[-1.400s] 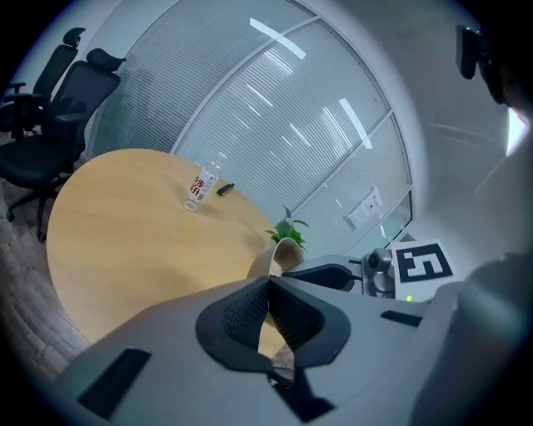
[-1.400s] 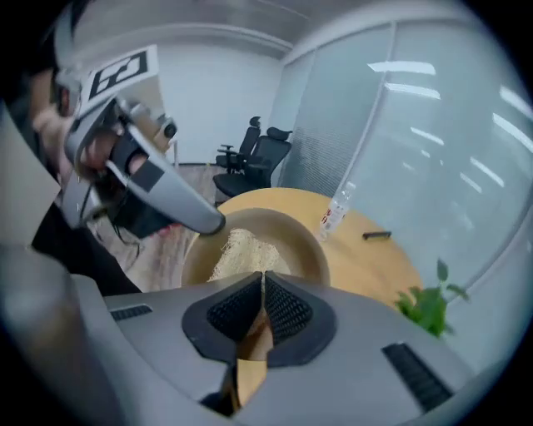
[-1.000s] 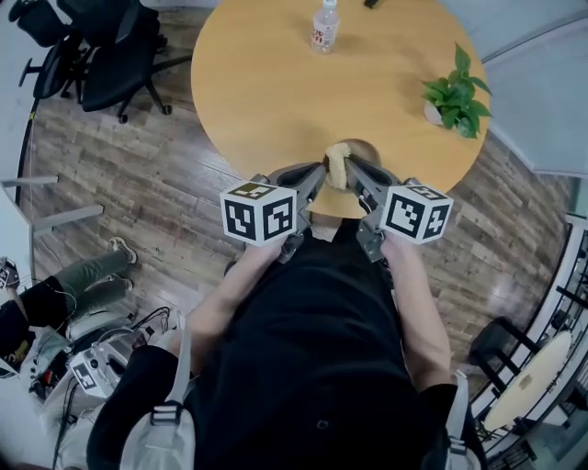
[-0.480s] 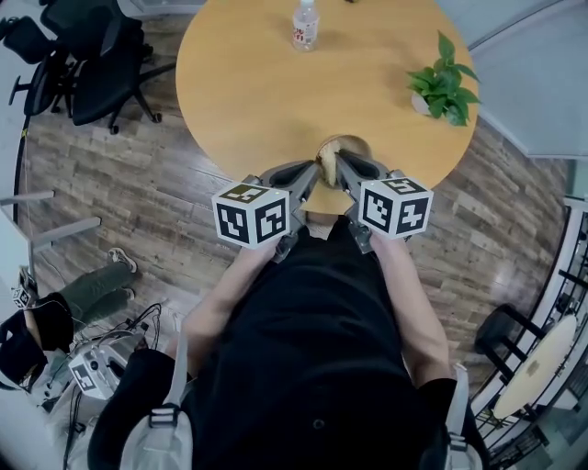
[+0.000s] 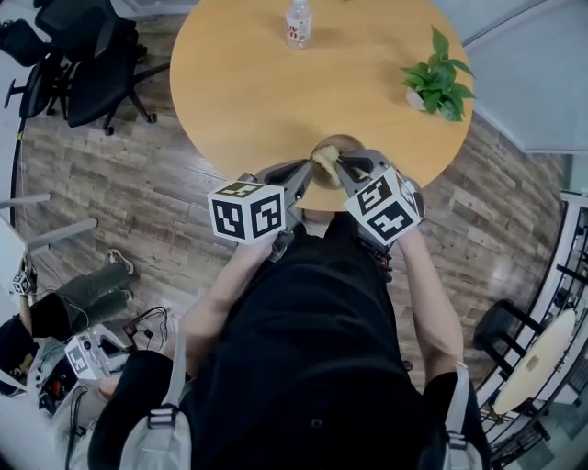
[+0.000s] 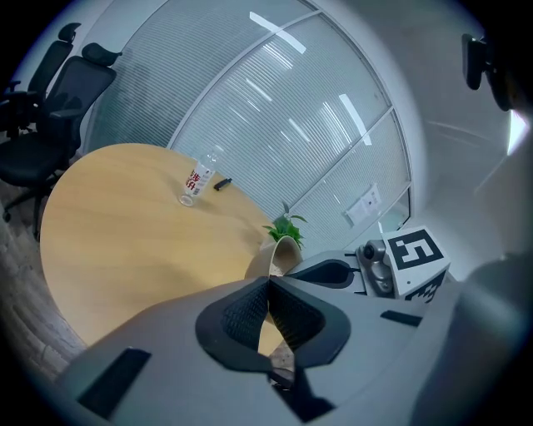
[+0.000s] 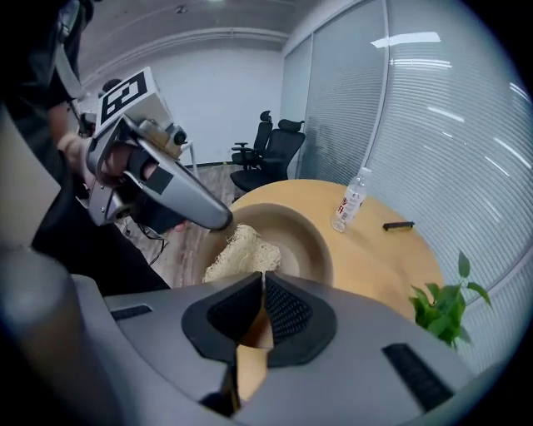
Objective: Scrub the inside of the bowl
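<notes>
A tan bowl [image 5: 338, 145] sits at the near edge of the round wooden table [image 5: 248, 101]. In the right gripper view the bowl [image 7: 304, 233] is tilted toward me, with a pale loofah scrubber [image 7: 241, 254] lying against its inner wall. My left gripper [image 5: 312, 170] is shut, its tips on the scrubber [image 5: 323, 163]. My right gripper [image 5: 344, 168] is shut on the bowl's near rim, and a tan strip shows between its jaws. The left gripper view shows the bowl [image 6: 281, 252] edge-on just past the shut jaws.
A water bottle [image 5: 296, 23] stands at the table's far side, with a small dark item [image 7: 398, 225] near it. A potted plant [image 5: 434, 78] is at the right rim. Black office chairs [image 5: 83, 64] stand to the left, and a person [image 5: 64, 303] sits on the floor.
The right gripper has rolled, so its marker cube now sits tilted. The scrubber has shifted slightly left inside the bowl. Both grippers stay shut at the bowl.
</notes>
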A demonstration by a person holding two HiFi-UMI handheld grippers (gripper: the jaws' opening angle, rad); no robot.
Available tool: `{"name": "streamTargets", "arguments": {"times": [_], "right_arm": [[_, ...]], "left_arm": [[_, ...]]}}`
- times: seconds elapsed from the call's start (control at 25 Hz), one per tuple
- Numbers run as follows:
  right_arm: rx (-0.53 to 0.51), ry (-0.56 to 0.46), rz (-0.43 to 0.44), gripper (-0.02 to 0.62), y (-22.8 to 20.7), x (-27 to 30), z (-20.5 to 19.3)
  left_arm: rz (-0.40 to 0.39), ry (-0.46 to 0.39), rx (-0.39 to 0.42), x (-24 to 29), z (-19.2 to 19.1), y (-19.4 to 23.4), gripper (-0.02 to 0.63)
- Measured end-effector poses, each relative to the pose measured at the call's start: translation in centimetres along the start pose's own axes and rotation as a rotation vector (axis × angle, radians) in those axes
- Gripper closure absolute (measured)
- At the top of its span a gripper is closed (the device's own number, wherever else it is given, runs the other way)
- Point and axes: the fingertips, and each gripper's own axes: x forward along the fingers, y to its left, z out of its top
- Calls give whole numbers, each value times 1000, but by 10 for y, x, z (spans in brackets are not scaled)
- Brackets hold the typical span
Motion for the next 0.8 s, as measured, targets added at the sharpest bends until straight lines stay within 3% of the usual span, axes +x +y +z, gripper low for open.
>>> {"name": "streamTargets", "arguments": {"times": [0.52,0.64,0.8], "right_arm": [[-525,-87,-374,569,-19,-21,28],[-522,-95,-393,569,-15,-15,22],[-364,-110,-280,569,-8,-10,14]], "left_arm": [[-47,-32,7,-5,1,-12,594],[-46,-30,15,-4,0,-14,592],[-41,-31,13,-4,-1,-14,592]]}}
